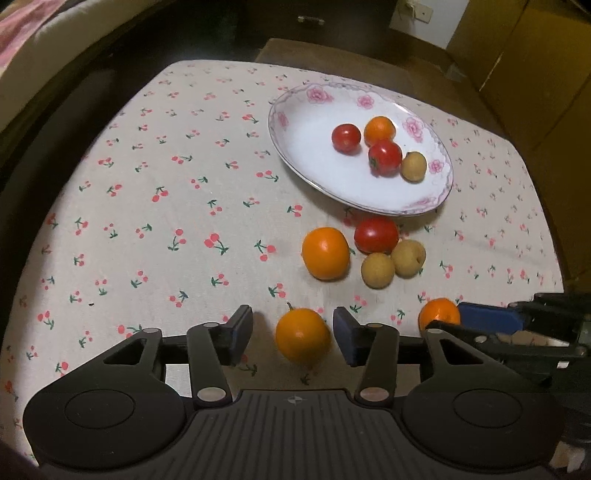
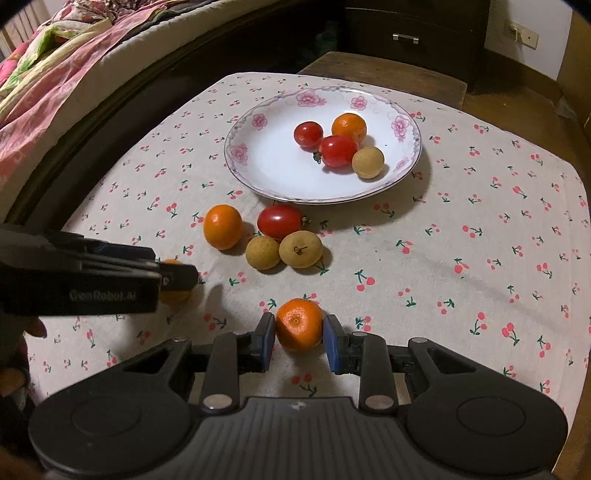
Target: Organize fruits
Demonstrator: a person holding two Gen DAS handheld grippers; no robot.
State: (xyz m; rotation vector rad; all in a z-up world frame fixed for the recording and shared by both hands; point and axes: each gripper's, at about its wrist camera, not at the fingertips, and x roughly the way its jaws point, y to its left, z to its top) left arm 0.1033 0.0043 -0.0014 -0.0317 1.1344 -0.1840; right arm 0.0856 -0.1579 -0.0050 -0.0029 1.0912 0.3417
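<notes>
A flowered white plate (image 1: 288, 147) (image 2: 236, 166) holds two red tomatoes, one small orange and a tan round fruit. In front of it on the cloth lie a larger orange (image 1: 325, 253) (image 2: 222, 226), a red tomato (image 1: 376, 234) (image 2: 279, 221) and two tan fruits (image 1: 393, 264) (image 2: 282, 251). My left gripper (image 1: 293, 326) (image 2: 177, 277) is open around an orange fruit (image 1: 303, 334) on the cloth, with a gap at the left pad. My right gripper (image 2: 299, 330) (image 1: 450, 317) is shut on another orange fruit (image 2: 299, 325) (image 1: 439, 314) that rests on the cloth.
The cherry-print cloth (image 1: 166, 221) covers a small table. A bed with pink bedding (image 2: 55, 55) runs along the left, and a dark drawer unit (image 2: 406, 33) stands behind. The table's edges are close on the right and the far side.
</notes>
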